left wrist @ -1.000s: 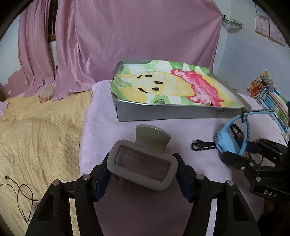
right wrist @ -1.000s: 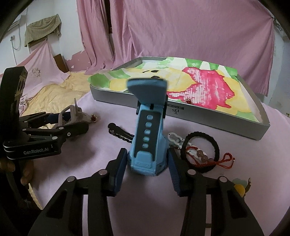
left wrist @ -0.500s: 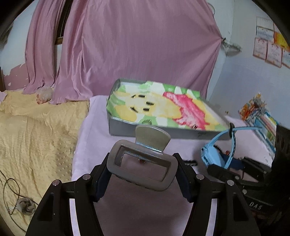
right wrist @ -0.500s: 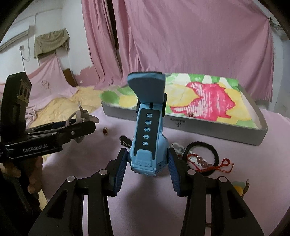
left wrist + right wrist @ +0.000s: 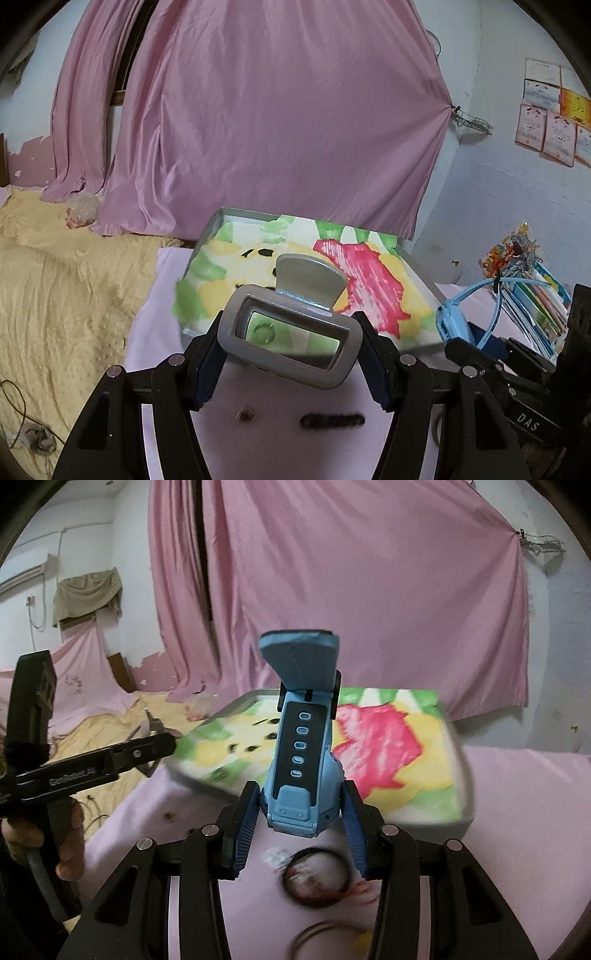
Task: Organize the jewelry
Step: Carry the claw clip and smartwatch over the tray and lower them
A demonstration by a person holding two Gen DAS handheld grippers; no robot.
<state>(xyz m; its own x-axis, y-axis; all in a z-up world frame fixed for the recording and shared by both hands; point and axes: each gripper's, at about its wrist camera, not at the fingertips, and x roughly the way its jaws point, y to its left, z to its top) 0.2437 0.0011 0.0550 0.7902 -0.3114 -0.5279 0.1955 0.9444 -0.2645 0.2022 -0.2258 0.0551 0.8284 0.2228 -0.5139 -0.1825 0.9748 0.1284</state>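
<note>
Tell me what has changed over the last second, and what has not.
Both grippers have risen off the pink cloth and moved toward the tray. The left gripper still clamps the grey clip; the right gripper still clamps the blue watch. Nothing was released. The black bracelet stays on the cloth.

One grey hair clip, one blue watch, one tray, one black bracelet, one dark hair clip, one small bead, two grippers.

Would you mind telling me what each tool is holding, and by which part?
Left tool: grey clasp, by its frame's sides. Right tool: blue watch, by its case.
</note>
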